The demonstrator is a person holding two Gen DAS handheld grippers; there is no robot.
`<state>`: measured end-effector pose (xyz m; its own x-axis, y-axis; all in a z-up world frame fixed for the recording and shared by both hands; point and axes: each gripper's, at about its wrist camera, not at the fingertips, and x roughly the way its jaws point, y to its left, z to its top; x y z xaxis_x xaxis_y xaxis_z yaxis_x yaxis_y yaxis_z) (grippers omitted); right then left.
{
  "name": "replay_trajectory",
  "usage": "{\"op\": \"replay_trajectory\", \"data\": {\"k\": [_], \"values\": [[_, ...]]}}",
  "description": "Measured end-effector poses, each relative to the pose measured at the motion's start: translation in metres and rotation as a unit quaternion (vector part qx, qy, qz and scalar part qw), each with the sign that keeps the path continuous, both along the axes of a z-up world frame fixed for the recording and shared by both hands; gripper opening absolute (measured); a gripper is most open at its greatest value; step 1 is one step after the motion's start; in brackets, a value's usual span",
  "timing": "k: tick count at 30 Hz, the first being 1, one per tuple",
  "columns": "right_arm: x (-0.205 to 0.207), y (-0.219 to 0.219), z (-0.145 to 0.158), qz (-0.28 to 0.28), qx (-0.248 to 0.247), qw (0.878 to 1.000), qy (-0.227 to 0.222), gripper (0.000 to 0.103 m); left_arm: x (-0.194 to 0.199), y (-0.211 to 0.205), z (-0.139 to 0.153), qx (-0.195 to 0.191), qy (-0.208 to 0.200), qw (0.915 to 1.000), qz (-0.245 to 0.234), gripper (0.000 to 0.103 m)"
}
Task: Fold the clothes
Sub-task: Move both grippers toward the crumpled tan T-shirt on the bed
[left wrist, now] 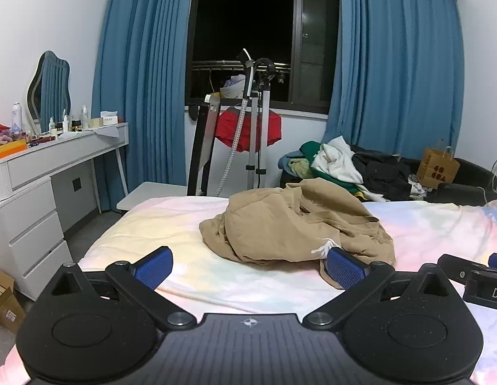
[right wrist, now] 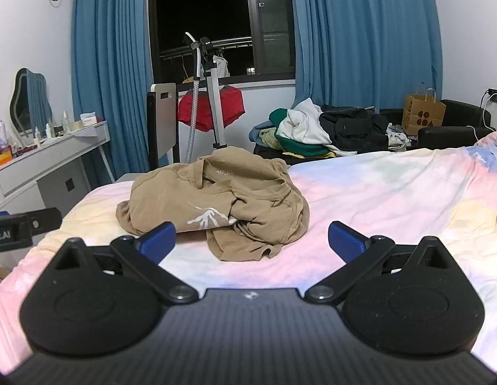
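Observation:
A crumpled tan T-shirt point(left wrist: 296, 221) point(right wrist: 216, 192) with a white print lies in a heap on the pastel bedspread point(left wrist: 152, 224) point(right wrist: 392, 186). My left gripper point(left wrist: 248, 264) hovers open just short of the heap's near edge, its blue pads point(left wrist: 152, 266) wide apart with nothing between them. My right gripper point(right wrist: 251, 240) is also open, low over the bed, with the shirt's front fold lying between and just beyond its blue fingertips point(right wrist: 347, 240). Each gripper shows at the edge of the other's view: the right gripper point(left wrist: 473, 276), the left gripper point(right wrist: 20, 224).
A pile of other clothes point(left wrist: 344, 166) point(right wrist: 328, 128) covers a dark sofa beyond the bed, with a paper bag point(left wrist: 437, 166) on it. A garment steamer stand point(left wrist: 251, 122) with a red garment stands by the window. A white dresser point(left wrist: 39, 176) is on the left.

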<state>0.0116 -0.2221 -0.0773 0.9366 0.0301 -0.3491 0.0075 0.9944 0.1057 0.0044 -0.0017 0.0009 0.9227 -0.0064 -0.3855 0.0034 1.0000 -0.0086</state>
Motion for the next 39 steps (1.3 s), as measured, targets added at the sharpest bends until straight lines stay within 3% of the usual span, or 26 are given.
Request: {"op": "replay_trajectory", "data": {"k": [15,19,29,33,36,39], "values": [[0.003,-0.007,-0.002,-0.03,-0.004,0.999,-0.013,0.103,0.0,0.002,-0.01,0.003,-0.008,1.0,-0.002,0.103],[0.002,-0.011,-0.002,-0.042,0.015,0.999,-0.006,0.103,0.002,0.003,-0.012,0.001,0.004,0.9999,-0.01,0.103],[0.0,-0.017,0.003,-0.042,0.018,0.999,-0.015,0.103,-0.002,0.02,-0.014,-0.035,-0.019,0.9982,-0.044,0.103],[-0.003,-0.02,0.006,-0.039,0.019,0.999,-0.024,0.103,-0.002,0.037,-0.004,-0.066,-0.039,0.9964,-0.034,0.103],[-0.007,-0.026,0.01,-0.033,0.044,0.998,-0.032,0.103,0.011,0.04,0.001,-0.068,-0.027,0.9965,-0.04,0.103],[-0.014,-0.029,0.014,-0.031,0.056,0.997,-0.05,0.103,0.033,0.031,0.003,-0.046,0.0,0.9975,-0.054,0.103]]}}
